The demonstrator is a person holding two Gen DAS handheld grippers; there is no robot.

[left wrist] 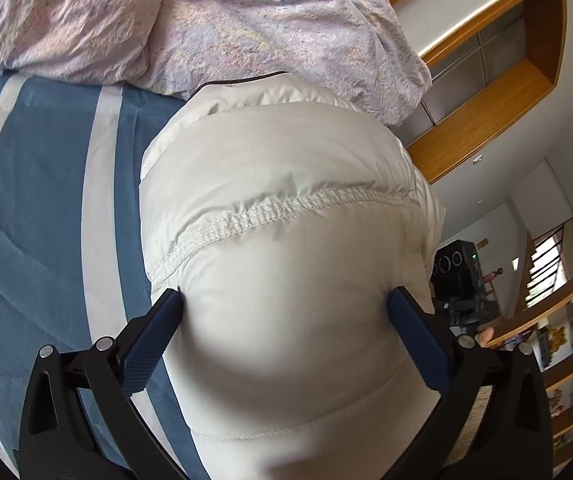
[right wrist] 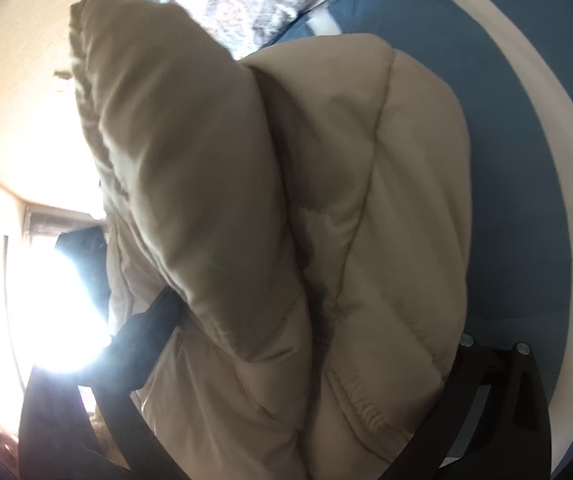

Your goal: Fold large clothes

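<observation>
Cream quilted puffer jacket (left wrist: 278, 208) fills both views, bunched and raised off the blue-and-white striped bedsheet (left wrist: 38, 200) — folding appears mid-way, no flat finished fold visible. Left gripper (left wrist: 286, 300) is clamped on a thick padded bulge between its blue pads. Right gripper (right wrist: 310, 320) is largely buried in fabric; grip state cannot be told. Beyond the left gripper lies a crumpled pink floral duvet (left wrist: 246, 20) — untouched.

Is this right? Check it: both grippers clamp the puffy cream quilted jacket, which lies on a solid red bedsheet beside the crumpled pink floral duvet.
One detail is wrong: the bedsheet is blue with white stripes, not solid red, as the left wrist view shows. The rest holds: the left gripper and right gripper clamp the puffy cream quilted jacket beside the crumpled pink floral duvet.
</observation>
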